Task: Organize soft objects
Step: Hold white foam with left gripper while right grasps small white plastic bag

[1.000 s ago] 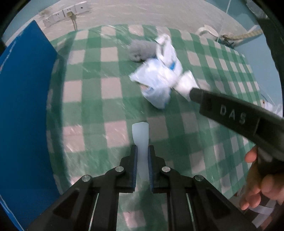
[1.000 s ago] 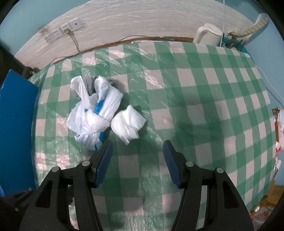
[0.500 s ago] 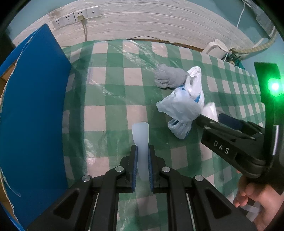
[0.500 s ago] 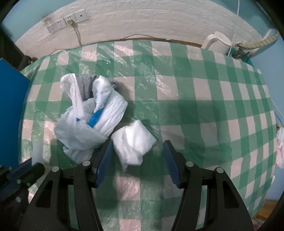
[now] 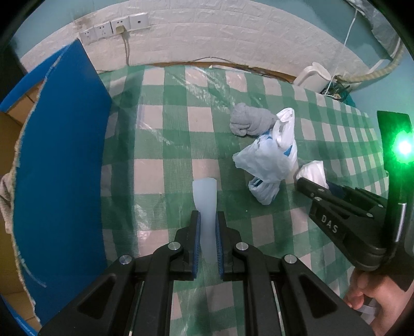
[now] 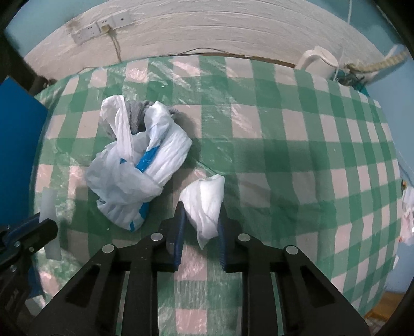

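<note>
My left gripper (image 5: 207, 214) is shut on a pale translucent strip (image 5: 204, 193) that sticks out past its pads, above the green checked tablecloth (image 5: 168, 144). My right gripper (image 6: 201, 205) points down at the table, its jaws closing on a crumpled white wad (image 6: 207, 196), and both pads press its sides. Left of the wad lies a knotted white plastic bag with blue print (image 6: 134, 170). A rolled grey cloth (image 5: 248, 121) sits behind the bag, half hidden in the right wrist view. From the left wrist view the right gripper (image 5: 300, 181) reaches in at the right edge.
A blue cardboard box flap (image 5: 59, 155) stands along the table's left side, with a towel (image 5: 5, 191) inside the box. A white kettle (image 6: 319, 60) and cables sit at the back right corner. Wall sockets (image 5: 113, 24) are on the white wall. A hand (image 5: 370, 302) holds the right gripper.
The right gripper's jaws have gone from wide apart to pressing on the white wad. The left gripper drifted away from the bag, still holding the strip.
</note>
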Motion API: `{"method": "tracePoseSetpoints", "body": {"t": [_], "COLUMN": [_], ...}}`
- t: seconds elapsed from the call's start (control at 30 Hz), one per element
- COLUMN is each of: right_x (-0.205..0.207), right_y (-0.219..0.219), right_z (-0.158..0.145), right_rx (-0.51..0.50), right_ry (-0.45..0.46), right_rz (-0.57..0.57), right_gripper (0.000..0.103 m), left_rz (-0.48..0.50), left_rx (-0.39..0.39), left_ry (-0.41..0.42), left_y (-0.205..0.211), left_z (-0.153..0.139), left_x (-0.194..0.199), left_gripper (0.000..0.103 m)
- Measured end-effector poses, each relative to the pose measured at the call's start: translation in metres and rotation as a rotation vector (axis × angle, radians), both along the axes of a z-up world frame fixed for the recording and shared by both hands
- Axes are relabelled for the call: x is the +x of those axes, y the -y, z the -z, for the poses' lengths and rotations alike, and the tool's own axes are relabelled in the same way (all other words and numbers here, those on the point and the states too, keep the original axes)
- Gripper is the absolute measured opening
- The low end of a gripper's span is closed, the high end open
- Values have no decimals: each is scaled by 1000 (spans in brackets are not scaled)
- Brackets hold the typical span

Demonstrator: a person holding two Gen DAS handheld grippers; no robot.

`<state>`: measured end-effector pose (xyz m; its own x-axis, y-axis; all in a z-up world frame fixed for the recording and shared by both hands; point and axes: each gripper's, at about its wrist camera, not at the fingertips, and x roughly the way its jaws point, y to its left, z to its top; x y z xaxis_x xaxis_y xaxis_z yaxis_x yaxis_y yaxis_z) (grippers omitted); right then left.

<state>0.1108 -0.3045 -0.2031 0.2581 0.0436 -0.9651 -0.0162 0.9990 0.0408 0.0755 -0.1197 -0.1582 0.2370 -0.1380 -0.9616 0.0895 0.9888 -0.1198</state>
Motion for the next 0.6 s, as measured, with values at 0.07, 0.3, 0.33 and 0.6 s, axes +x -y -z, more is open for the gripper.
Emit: {"method": "tracePoseSetpoints", "body": {"t": [0.07, 0.3, 0.33, 0.6], "right_x": [-5, -20, -23, -37], "right_y": [2, 1, 0, 0], "right_z": [-6, -25, -27, -52], "right_rx": [14, 15, 13, 4], "right_ry": [-2, 14, 16, 37], "right_rz": [16, 28, 27, 40], "right_gripper": [20, 20, 20, 20], "left_rz": [3, 5, 5, 14], "left_rx": [1, 14, 19, 29], "left_ry": [9, 46, 54, 92], "left_y": [0, -3, -4, -2], "left_z": [-4, -19, -21, -37], "left_x": [-2, -10, -11, -18], "left_gripper": [11, 11, 11, 11]}}
